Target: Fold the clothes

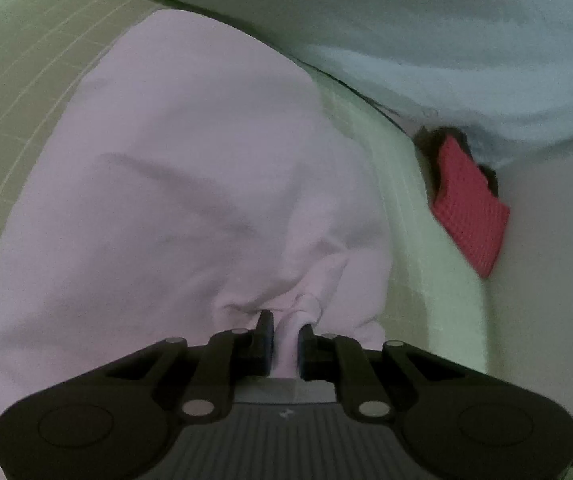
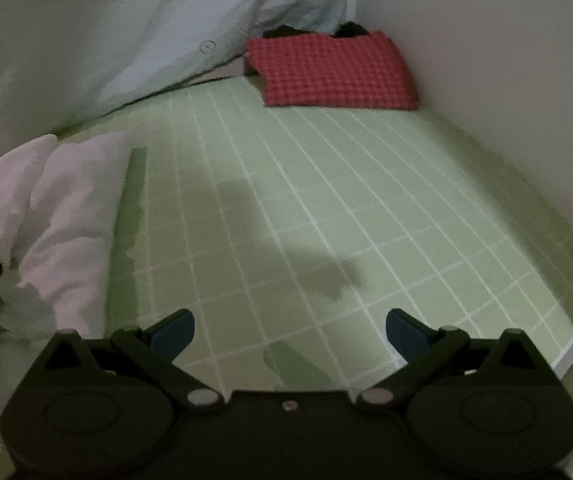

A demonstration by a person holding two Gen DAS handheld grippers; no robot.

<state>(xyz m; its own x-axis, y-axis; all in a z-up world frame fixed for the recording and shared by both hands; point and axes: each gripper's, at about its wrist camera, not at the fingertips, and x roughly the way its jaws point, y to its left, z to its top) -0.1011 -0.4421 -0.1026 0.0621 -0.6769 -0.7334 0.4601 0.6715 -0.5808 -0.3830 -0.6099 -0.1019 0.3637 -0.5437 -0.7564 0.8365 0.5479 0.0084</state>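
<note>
A pale pink garment (image 1: 174, 184) lies bunched on the green grid mat (image 1: 18, 80). My left gripper (image 1: 285, 330) is shut on a pinched fold of the pink garment at its near edge. In the right wrist view the same pink garment (image 2: 66, 216) shows as rolled folds at the left. My right gripper (image 2: 290, 332) is open and empty, held over the bare green mat (image 2: 326, 200), apart from the garment.
A folded red checked cloth (image 2: 334, 72) lies at the mat's far edge; it also shows in the left wrist view (image 1: 470, 204). A light blue shirt (image 2: 158, 32) lies behind the mat. A white wall (image 2: 506, 80) borders the right side.
</note>
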